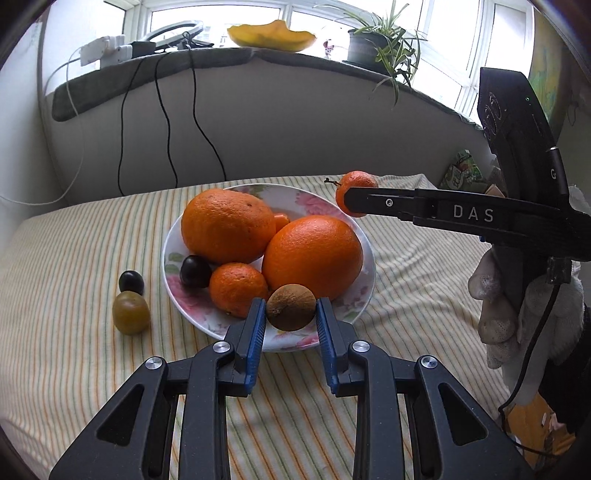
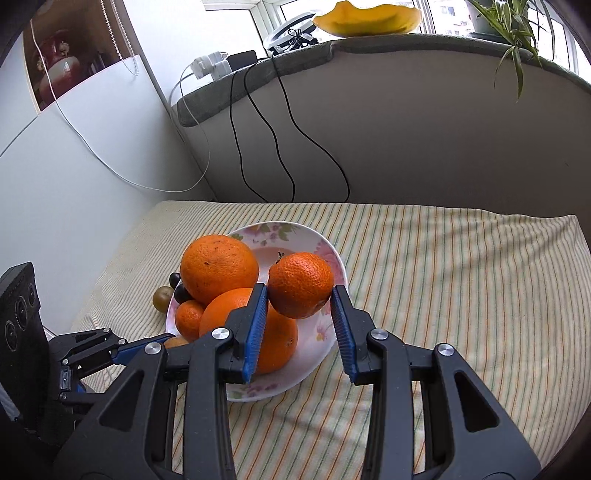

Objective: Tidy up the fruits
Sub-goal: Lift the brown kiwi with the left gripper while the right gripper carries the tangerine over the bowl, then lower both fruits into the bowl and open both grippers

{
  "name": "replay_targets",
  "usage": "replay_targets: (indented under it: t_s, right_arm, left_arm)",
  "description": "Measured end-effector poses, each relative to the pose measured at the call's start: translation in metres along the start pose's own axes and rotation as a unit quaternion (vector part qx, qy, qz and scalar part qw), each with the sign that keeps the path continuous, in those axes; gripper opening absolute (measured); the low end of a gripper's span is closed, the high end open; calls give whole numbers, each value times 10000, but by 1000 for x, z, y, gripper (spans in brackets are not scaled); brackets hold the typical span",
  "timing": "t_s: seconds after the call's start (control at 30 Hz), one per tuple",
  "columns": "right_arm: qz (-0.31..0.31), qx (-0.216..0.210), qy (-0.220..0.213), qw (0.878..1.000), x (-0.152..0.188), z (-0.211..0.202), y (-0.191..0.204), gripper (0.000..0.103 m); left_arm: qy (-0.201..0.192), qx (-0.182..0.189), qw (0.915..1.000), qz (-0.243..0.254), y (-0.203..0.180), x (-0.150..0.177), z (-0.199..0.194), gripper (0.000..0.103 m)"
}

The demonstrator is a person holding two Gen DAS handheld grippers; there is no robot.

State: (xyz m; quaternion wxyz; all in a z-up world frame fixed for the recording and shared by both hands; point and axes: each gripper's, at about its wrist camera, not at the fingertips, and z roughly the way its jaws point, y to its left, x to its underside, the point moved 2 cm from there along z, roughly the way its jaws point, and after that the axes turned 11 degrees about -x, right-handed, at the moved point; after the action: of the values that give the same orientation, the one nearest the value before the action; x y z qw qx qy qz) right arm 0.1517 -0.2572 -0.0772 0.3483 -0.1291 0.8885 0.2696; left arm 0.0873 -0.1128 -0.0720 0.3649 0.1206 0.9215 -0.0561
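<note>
A floral plate (image 1: pixel 360 306) (image 2: pixel 332 254) on the striped cloth holds two big oranges (image 1: pixel 227 225) (image 1: pixel 314 256), a small tangerine (image 1: pixel 238 290) and a dark plum (image 1: pixel 195 271). My left gripper (image 1: pixel 291 314) is shut on a small brown fruit (image 1: pixel 291 307) over the plate's near rim. In the right wrist view my right gripper (image 2: pixel 300 291) is shut on a tangerine (image 2: pixel 301 284) above the plate; the same tangerine (image 1: pixel 356 184) shows at the plate's far right in the left wrist view. A dark plum (image 1: pixel 131 281) and a green-brown fruit (image 1: pixel 131 312) lie on the cloth left of the plate.
A grey wall with hanging black cables (image 1: pixel 166 122) rises behind the table. On the sill above stand a yellow bowl (image 1: pixel 271 35), a potted plant (image 1: pixel 384 44) and a power strip (image 1: pixel 105 50). A gloved hand (image 1: pixel 498 306) holds the right gripper's handle at the right edge.
</note>
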Motion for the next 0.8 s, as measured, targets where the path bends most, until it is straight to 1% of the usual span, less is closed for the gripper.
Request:
replay_targets:
  t_s: [0.37, 0.63, 0.67, 0.73, 0.8]
  right_arm:
    - [124, -97, 190, 9997, -10, 26, -13, 37]
    - [137, -73, 306, 9994, -10, 35, -14, 38]
    - [135, -79, 312, 9994, -10, 35, -14, 38]
    - [118, -52, 310, 9994, -11, 35, -13, 38]
    - [95, -41, 331, 9994, -10, 37, -12, 38]
  left_arm:
    - [74, -43, 9999, 65, -1, -1, 5, 26]
    - [103, -34, 9999, 68, 0, 0, 7, 27]
    - [101, -36, 9999, 64, 0, 0, 7, 32]
    - [92, -6, 9999, 43, 0, -1, 6, 38]
    - [79, -15, 10000, 52, 0, -1, 5, 39]
